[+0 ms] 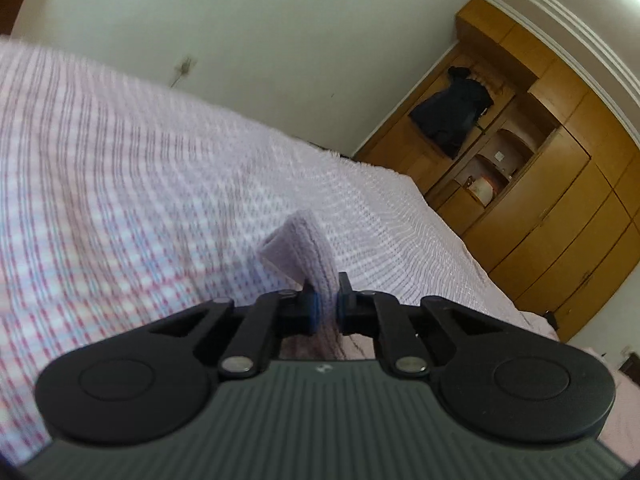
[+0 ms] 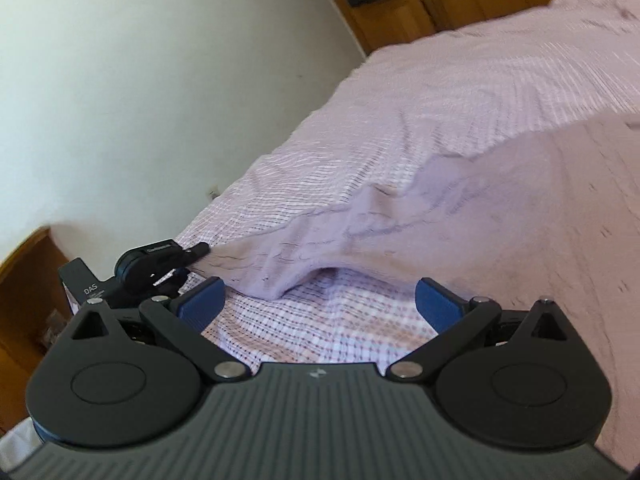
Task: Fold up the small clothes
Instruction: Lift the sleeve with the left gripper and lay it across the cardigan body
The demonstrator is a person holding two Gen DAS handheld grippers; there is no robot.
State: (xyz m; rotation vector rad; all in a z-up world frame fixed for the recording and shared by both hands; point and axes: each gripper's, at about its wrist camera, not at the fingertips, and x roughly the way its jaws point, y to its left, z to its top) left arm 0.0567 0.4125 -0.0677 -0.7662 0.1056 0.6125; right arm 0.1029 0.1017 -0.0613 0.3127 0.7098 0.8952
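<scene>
A pale lilac knit garment [image 2: 460, 200] lies on the checked bedspread [image 2: 340, 320]. In the left wrist view my left gripper [image 1: 325, 300] is shut on a bunched edge of the lilac garment [image 1: 304, 248], which sticks up between the blue pads. In the right wrist view the left gripper [image 2: 202, 249] shows at the garment's left corner, lifting it off the bed. My right gripper [image 2: 318, 306] is open, blue pads wide apart, just in front of the raised hem of the garment, with only bedspread between the fingers.
The bed [image 1: 120, 160] runs along a white wall [image 1: 240, 40]. A wooden wardrobe unit [image 1: 540, 160] with open shelves and a dark garment [image 1: 452, 112] stands past the far end. A wooden bedside piece [image 2: 24, 280] sits at the left.
</scene>
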